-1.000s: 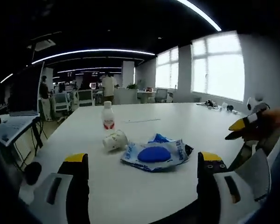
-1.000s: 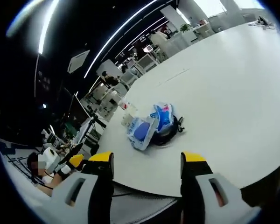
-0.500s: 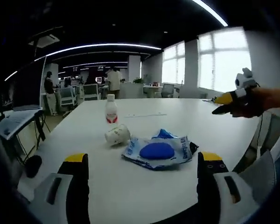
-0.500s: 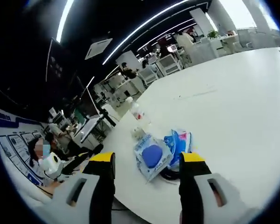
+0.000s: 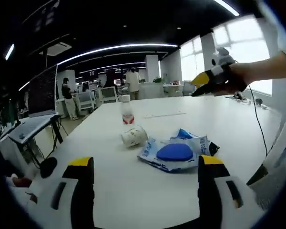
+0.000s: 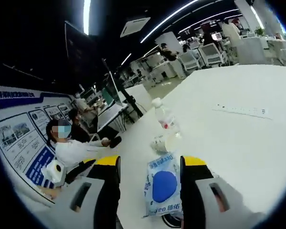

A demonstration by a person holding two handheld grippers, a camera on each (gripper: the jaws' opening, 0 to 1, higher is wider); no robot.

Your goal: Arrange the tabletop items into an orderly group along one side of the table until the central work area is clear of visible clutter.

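White table (image 5: 133, 181) holds 1 bottle (image 5: 127, 112), 1 cup (image 5: 134, 136), 1 blue packet (image 5: 175, 153); both grippers' jaws wide

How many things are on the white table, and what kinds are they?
Bottles: 1, the small bottle standing up.
Paper cups: 1, the paper cup lying on its side.
Packets: 1, the blue-and-white packet.
Total: 3 on the table.
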